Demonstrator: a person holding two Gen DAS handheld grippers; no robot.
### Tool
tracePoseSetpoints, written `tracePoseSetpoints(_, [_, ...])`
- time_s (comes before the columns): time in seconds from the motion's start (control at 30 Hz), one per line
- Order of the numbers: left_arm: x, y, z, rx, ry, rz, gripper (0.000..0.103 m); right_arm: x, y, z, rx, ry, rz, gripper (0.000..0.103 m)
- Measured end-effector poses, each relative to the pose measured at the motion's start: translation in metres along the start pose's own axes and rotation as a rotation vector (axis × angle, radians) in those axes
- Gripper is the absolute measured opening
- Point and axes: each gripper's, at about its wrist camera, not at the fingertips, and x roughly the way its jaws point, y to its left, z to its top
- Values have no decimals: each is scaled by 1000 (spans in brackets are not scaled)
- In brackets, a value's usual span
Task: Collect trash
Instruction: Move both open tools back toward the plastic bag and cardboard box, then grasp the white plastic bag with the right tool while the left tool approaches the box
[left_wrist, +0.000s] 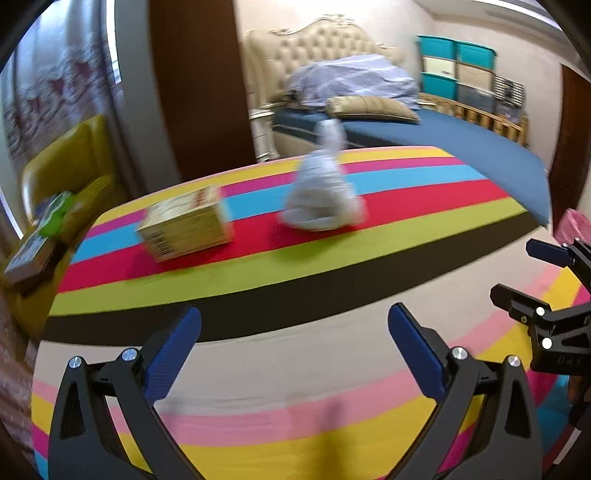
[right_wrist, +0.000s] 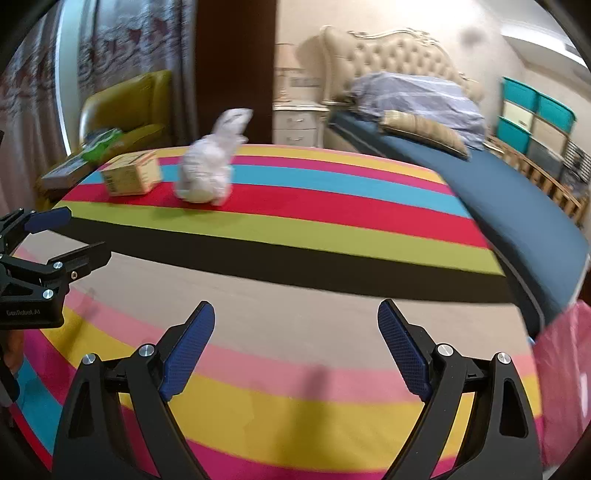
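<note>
Both hand-held grippers (left_wrist: 293, 347) (right_wrist: 295, 343) tilted downward, jaws wide, empty.

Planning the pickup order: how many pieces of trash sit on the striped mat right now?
2. A small cardboard box lies on the red and blue stripes, and a tied white plastic bag stands apart to its right. More may lie outside the views.

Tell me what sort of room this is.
A bedroom, most likely: a bed with a tufted cream headboard, a nightstand beside it, and stacked teal storage bins along the wall.
</note>
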Motion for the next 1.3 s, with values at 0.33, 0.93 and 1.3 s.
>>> tracePoseSetpoints(0.33, [11,96,4,-135,58,105,98,54,42,57,-3,34,76,84])
tracePoseSetpoints(0.93, [47,128,28,-195,135,155,98,138,78,135,-47,98,161,84])
tracePoseSetpoints(1.3, [59,116,26,-201,166,118,98,132,66,121,-33,74,155,36])
